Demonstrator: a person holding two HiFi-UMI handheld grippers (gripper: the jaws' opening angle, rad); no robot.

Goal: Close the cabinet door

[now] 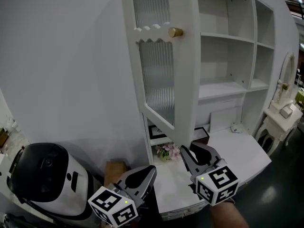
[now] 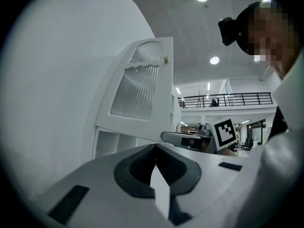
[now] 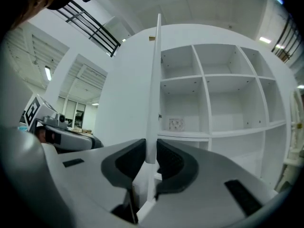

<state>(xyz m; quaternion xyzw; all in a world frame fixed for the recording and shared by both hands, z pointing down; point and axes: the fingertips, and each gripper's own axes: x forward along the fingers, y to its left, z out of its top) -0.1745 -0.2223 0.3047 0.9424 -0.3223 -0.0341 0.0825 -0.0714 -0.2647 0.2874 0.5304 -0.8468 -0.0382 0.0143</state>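
Note:
The white cabinet door (image 1: pixel 159 70) with ribbed glass and a gold knob (image 1: pixel 175 32) stands swung open, away from the shelves (image 1: pixel 228 46). My right gripper (image 1: pixel 187 151) is at the door's lower corner. In the right gripper view the door's thin edge (image 3: pixel 154 89) runs straight between the two dark pads, and my right gripper (image 3: pixel 151 151) is shut on it. My left gripper (image 1: pixel 151 170) hangs lower left of the door, apart from it, shut and holding nothing. From the left gripper view the door (image 2: pixel 137 94) shows above my left gripper (image 2: pixel 155 148).
A black-and-white rounded appliance (image 1: pixel 45 179) sits at the lower left beside a small wooden box (image 1: pixel 115 170). Pink flowers (image 1: pixel 168 151) and a dark box (image 1: pixel 202 134) rest on the cabinet's white counter (image 1: pixel 237 151). A small white side table (image 1: pixel 285 113) stands at the right.

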